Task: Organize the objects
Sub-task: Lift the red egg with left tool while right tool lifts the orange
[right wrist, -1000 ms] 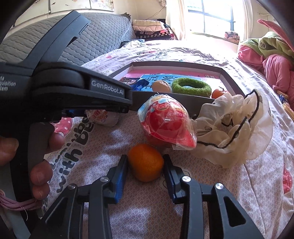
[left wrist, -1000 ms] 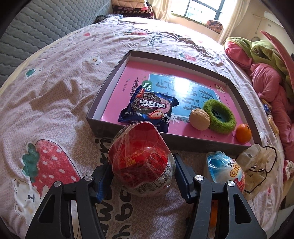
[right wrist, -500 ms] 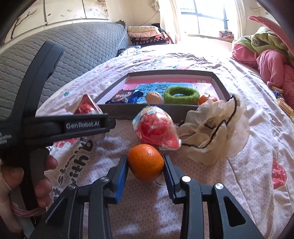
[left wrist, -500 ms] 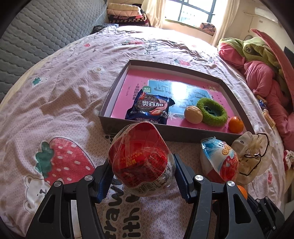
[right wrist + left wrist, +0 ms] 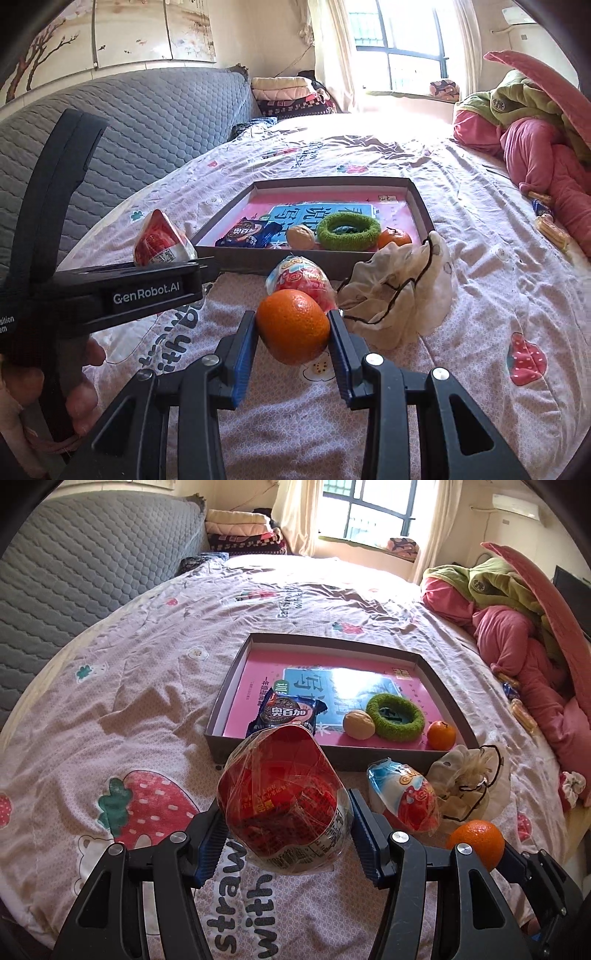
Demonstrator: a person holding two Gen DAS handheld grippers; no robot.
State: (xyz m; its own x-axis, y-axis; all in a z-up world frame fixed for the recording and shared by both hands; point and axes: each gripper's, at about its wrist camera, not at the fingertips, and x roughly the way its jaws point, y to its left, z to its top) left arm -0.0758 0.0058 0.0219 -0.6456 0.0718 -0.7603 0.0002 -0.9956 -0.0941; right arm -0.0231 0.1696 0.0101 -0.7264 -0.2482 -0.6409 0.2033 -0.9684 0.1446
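Note:
My left gripper (image 5: 286,830) is shut on a red snack packet in clear wrap (image 5: 282,797) and holds it above the bedsheet; the packet also shows in the right wrist view (image 5: 162,242). My right gripper (image 5: 293,332) is shut on an orange (image 5: 293,325), lifted off the sheet; it also shows in the left wrist view (image 5: 476,842). A grey box (image 5: 229,698) with a pink book holds an Oreo packet (image 5: 286,712), a walnut (image 5: 358,723), a green ring (image 5: 397,718) and a small orange (image 5: 441,734).
A red and blue wrapped snack (image 5: 404,799) and a cream cloth pouch (image 5: 469,779) lie on the sheet in front of the box. Pink and green bedding (image 5: 517,627) is piled at the right. A grey quilted headboard (image 5: 74,561) stands at the left.
Both grippers have risen and pulled back from the box, each carrying its object. The orange has left the sheet. The box now looks farther away.

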